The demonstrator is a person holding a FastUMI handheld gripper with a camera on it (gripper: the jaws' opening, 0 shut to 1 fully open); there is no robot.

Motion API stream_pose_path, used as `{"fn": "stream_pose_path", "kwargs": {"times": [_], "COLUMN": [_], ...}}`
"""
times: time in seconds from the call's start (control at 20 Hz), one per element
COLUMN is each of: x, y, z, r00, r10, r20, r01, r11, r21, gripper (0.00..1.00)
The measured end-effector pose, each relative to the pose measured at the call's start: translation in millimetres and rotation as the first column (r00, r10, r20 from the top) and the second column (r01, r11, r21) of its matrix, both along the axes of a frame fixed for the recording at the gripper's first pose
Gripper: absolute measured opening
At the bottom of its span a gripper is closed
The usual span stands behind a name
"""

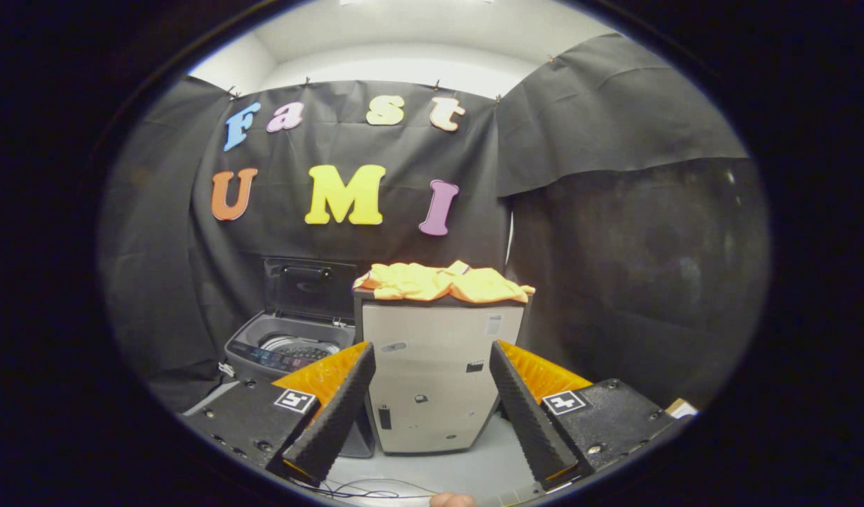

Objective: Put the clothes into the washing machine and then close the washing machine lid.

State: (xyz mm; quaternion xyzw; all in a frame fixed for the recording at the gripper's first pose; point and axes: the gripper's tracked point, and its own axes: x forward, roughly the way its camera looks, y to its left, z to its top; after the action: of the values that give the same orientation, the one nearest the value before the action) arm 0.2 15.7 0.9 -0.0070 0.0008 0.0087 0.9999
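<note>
Your gripper (432, 355) sits low in the booth, its two fingers spread wide apart and holding nothing. The fingers (336, 412) angle forward like an open V, and between them you see the front of a pale cabinet (439, 373) standing on the light floor (432, 472).

At twelve o'clock from the fingers, on top of that cabinet, lies a heap of yellow-orange clothes (442, 282). The heap is crumpled, spreads across most of the cabinet's top, and hangs a little over its front edge at both corners. It is well beyond your fingertips, not touching them.

At about ten o'clock, just beside the cabinet on its left, stands the washing machine (291, 348). It is a grey top-loader, lower than the cabinet. Its lid (310, 289) is raised upright against the black cloth wall (157, 282) behind it, so the round drum opening (299, 345) is exposed. Your left finger overlaps the machine's near corner in the picture.

At six o'clock, close to you, thin cables (361, 489) trail across the floor, and a fingertip (451, 501) of a person's hand peeks in beside them.
</note>
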Motion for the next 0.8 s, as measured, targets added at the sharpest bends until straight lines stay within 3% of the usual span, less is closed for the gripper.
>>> {"fn": "stream_pose_path", "kwargs": {"times": [0.5,0.8], "x": [28.7,77.5], "y": [-7.3,-15.8], "z": [31.1,56.5], "r00": [0.999,0.999], "r10": [-0.034,-0.022], "r20": [0.035,0.034], "r01": [0.034,0.022], "r11": [0.999,1.0], "r21": [-0.011,-0.01], "gripper": [1.0,1.0]}}
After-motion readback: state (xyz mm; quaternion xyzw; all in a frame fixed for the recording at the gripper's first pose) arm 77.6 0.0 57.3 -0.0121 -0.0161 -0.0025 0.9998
